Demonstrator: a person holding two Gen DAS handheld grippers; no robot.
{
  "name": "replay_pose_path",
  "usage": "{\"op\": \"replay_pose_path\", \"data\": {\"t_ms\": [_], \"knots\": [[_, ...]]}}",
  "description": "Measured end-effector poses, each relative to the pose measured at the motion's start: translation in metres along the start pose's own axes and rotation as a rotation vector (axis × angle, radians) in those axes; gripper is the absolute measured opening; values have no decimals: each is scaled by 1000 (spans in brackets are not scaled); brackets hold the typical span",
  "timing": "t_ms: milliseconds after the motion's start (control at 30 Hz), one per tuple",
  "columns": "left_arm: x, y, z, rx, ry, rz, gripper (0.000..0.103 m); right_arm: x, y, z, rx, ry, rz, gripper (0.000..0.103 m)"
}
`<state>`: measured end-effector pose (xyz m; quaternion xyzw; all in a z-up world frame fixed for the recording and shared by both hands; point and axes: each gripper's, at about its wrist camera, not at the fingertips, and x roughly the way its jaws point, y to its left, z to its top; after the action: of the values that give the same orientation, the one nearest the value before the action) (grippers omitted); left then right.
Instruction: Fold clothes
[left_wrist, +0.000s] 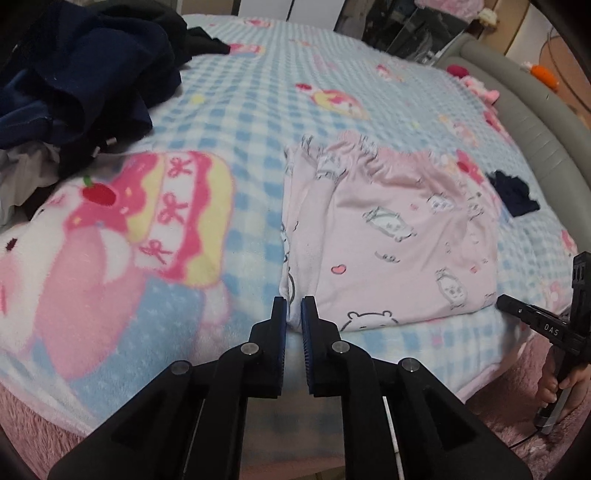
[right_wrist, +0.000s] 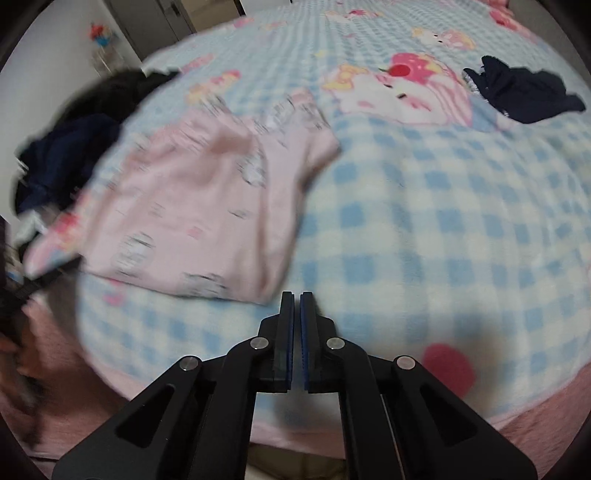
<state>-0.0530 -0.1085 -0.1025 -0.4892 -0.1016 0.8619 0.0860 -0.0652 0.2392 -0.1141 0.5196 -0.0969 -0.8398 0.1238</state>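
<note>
Left wrist view: the left gripper (left_wrist: 294, 306) has its blue-padded fingers (left_wrist: 279, 314) drawn narrow on the near corner of the folded pink cotton garment printed with small bears (left_wrist: 388, 236), which lies just beyond and right of the tips on the fleecy blue-and-white checked blanket (left_wrist: 251, 110). Farther off to the left sits a heap of dark navy clothes (left_wrist: 81, 85). Right wrist view: the right gripper (right_wrist: 297, 301) has its fingers pressed together, holding nothing; the pink garment lies beside them to the left, blurred. Far right lies a small dark navy cloth (right_wrist: 524, 94).
</note>
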Motion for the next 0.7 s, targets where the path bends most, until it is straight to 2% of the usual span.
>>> {"op": "replay_pose_path", "data": {"t_ms": [100, 167, 233, 267, 367, 467, 500, 567, 667, 700], "knots": [[-14, 7, 7, -42, -77, 35, 11, -10, 3, 7, 25, -34, 88, 14], [-16, 11, 11, -70, -91, 8, 12, -7, 11, 12, -1, -28, 110, 34], [-11, 5, 13, -57, -73, -61, 12, 8, 24, 14, -50, 21, 82, 35], [-6, 1, 12, -42, -51, -72, 12, 16, 29, 13, -71, 46, 56, 35], [17, -11, 5, 11, 34, -55, 12, 31, 33, 5, -107, 73, -36, 30], [29, 6, -3, -29, 81, 13, 14, 28, 30, -1, -152, 76, -107, 25], [28, 13, -4, -52, 83, 9, 14, 26, 26, -3, -154, 82, -123, 25], [18, 12, -1, -54, 37, 15, 14, 22, 17, -5, -146, 92, -157, 12], [3, 4, 5, -29, -49, 32, 18, 7, 11, -3, -116, 66, -125, 16], [0, -3, 8, -8, -72, 6, 21, 1, 11, -1, -110, 50, -110, 17]]}}
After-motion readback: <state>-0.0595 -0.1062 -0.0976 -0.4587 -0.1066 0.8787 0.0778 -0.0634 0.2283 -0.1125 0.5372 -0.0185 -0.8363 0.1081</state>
